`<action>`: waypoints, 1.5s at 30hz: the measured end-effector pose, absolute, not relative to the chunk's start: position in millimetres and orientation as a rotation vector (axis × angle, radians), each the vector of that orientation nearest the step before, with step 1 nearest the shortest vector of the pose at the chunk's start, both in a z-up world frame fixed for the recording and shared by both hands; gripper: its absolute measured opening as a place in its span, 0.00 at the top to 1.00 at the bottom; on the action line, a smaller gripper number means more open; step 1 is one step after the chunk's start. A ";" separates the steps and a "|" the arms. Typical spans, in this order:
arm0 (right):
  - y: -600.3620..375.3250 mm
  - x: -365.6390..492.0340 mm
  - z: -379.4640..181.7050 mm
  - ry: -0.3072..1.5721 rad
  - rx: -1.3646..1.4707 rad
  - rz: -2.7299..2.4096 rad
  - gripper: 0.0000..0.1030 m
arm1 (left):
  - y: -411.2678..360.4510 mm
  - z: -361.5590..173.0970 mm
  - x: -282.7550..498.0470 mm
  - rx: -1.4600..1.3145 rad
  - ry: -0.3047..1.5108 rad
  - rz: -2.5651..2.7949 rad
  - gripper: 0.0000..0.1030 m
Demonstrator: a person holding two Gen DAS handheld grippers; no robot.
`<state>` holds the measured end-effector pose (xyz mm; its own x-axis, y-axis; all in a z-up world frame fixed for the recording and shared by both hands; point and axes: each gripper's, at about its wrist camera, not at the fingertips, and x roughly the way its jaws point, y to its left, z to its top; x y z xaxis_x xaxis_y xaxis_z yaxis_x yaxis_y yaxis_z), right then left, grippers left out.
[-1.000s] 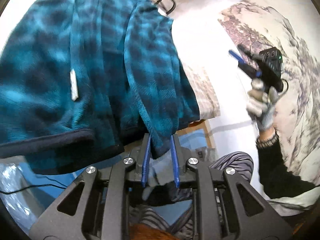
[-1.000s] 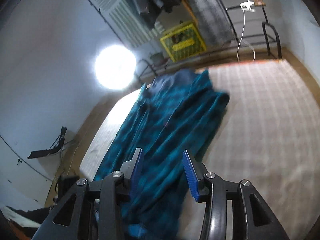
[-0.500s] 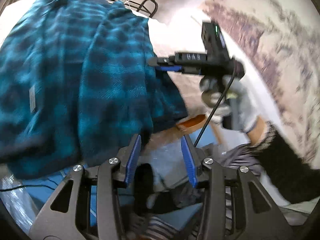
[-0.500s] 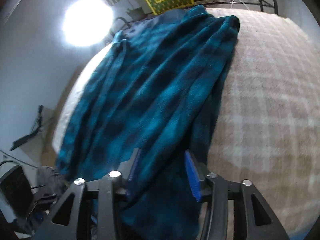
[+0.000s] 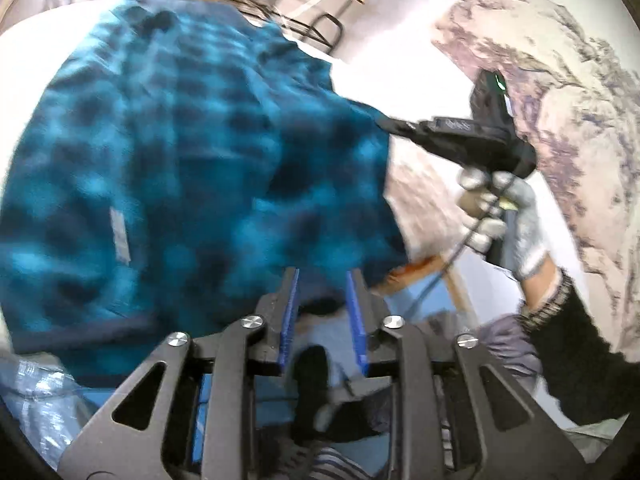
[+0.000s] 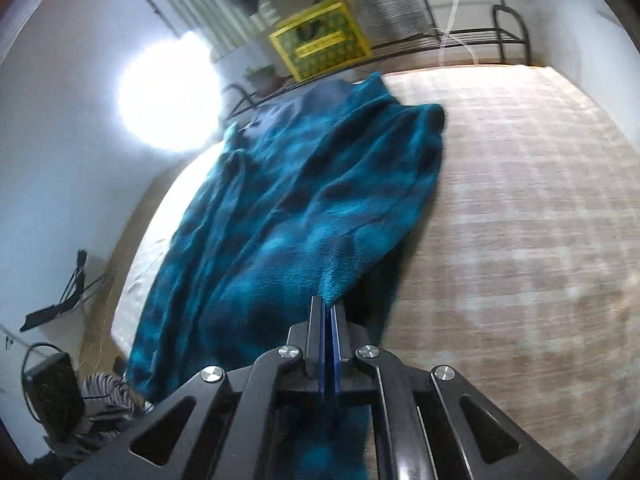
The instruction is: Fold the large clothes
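Fleece robe (image 6: 288,216), teal plaid, lies along left side of bed (image 6: 520,220), hem hanging over near edge. Right gripper (image 6: 329,310) has just been closing; jaws now pinched on robe's right edge fold, fabric between pads. Left gripper (image 5: 322,280) parted, jaws slightly narrowing, nothing clamped; robe hem just beyond fingertips. Gloved hand (image 5: 500,216) holds right gripper at robe's right edge.
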<state>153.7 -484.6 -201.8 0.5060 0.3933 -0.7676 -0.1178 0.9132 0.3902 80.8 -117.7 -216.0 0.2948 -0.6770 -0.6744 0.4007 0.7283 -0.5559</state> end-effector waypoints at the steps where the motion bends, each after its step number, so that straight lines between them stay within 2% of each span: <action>1: -486.3 154.9 -206.1 1.010 0.335 0.320 0.94 | -115.0 -222.2 87.9 -0.319 1.068 -0.705 0.61; 3: -483.5 154.5 -213.0 1.035 0.349 0.333 0.78 | -115.8 -232.8 97.0 -0.354 1.110 -0.699 0.60; 4: -479.7 152.3 -214.9 1.047 0.331 0.342 0.61 | -116.4 -237.7 100.6 -0.351 1.125 -0.697 0.60; 5: -476.7 149.6 -215.9 1.052 0.322 0.348 0.59 | -118.2 -240.9 103.1 -0.325 1.127 -0.682 0.60; 11: -464.8 112.0 -231.4 1.103 0.348 0.444 0.59 | -123.1 -251.3 103.5 -0.285 1.136 -0.676 0.60; 12: -463.0 105.0 -238.5 1.115 0.380 0.476 0.59 | -123.9 -251.3 101.7 -0.279 1.133 -0.682 0.67; 13: -460.8 100.9 -244.5 1.128 0.394 0.494 0.63 | -126.1 -252.8 101.8 -0.278 1.134 -0.695 0.75; 14: -455.5 97.9 -251.9 1.142 0.387 0.502 0.70 | -127.8 -256.0 103.3 -0.288 1.150 -0.710 0.92; 15: -451.1 95.9 -257.7 1.151 0.372 0.503 0.76 | -127.4 -258.3 103.6 -0.300 1.160 -0.715 0.94; 16: -447.1 95.1 -261.9 1.158 0.353 0.497 0.90 | -125.8 -258.5 103.7 -0.318 1.162 -0.720 0.95; 17: -442.4 94.4 -265.2 1.167 0.334 0.487 0.99 | -122.8 -257.3 103.6 -0.349 1.163 -0.734 0.99; 18: -439.7 92.7 -263.1 1.164 0.322 0.481 1.00 | -119.8 -254.0 101.4 -0.387 1.167 -0.756 0.99; 20: -440.9 88.8 -247.9 1.142 0.309 0.483 1.00 | -115.3 -247.2 99.1 -0.467 1.171 -0.809 0.99; 25: -463.0 71.7 -195.8 1.009 0.329 0.493 1.00 | -131.3 -229.0 86.3 -0.365 1.124 -0.844 0.99; 33: -453.2 86.6 -258.5 1.234 0.187 0.358 1.00 | -145.3 -253.9 77.5 -0.254 1.185 -0.816 0.99; 36: -447.4 80.8 -259.7 1.253 0.141 0.417 0.93 | -144.2 -239.7 69.7 -0.228 1.157 -0.837 0.99; 38: -450.9 77.5 -252.3 1.226 0.163 0.445 0.76 | -141.1 -228.1 64.9 -0.216 1.130 -0.840 0.99; 39: -454.9 74.4 -247.5 1.206 0.189 0.460 0.73 | -141.0 -221.1 62.4 -0.209 1.112 -0.834 0.99; 45: -483.5 77.5 -231.1 1.093 0.269 0.432 0.72 | -177.4 -202.2 58.6 -0.133 1.018 -0.871 0.98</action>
